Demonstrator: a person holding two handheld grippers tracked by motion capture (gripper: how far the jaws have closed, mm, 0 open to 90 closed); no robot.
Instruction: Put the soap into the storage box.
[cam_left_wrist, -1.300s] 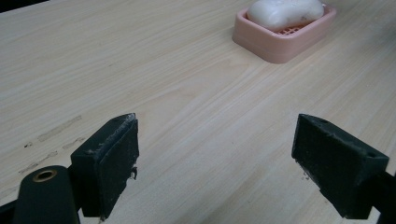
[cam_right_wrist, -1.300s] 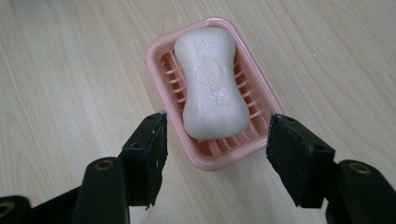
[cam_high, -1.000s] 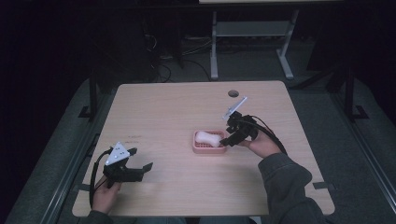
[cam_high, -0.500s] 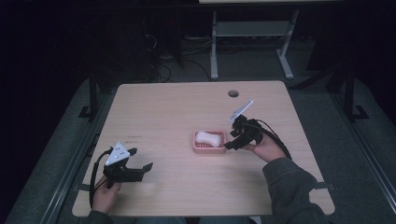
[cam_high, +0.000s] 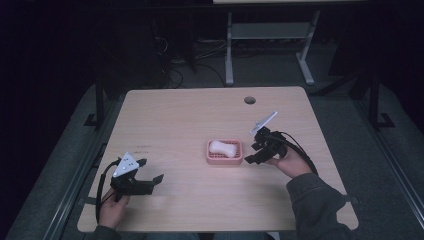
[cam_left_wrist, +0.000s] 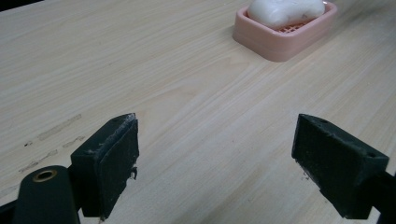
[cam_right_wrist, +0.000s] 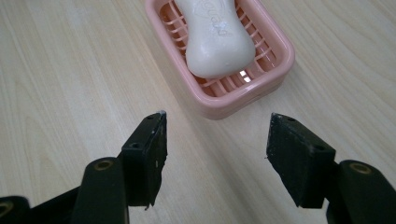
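Broadly, a pale wooden table (cam_high: 190, 115) is seen from above, with a round hole (cam_high: 249, 100) near its far edge and a few faint scuff marks toward its left side. A grey floor is seen around it, and a metal frame (cam_high: 267, 37) stands in the dark beyond.

Two forearms are brought in from the near edge. The right hand (cam_high: 289, 162) is held right of centre, and the right tongs (cam_high: 251, 152) are pointed at the dish from just beside its right end, apart from it. In the right gripper view their jaws are spread wide and nothing is held between them. The left hand (cam_high: 114, 210) is kept near the front left corner, and the left tongs (cam_high: 150, 171) are held well apart from the dish, jaws also wide and bare.

A pink soap dish (cam_high: 224, 152) is set flat near the middle of the table. A white bar of soap (cam_high: 223, 147) is laid lengthwise inside it, on its slotted bottom.
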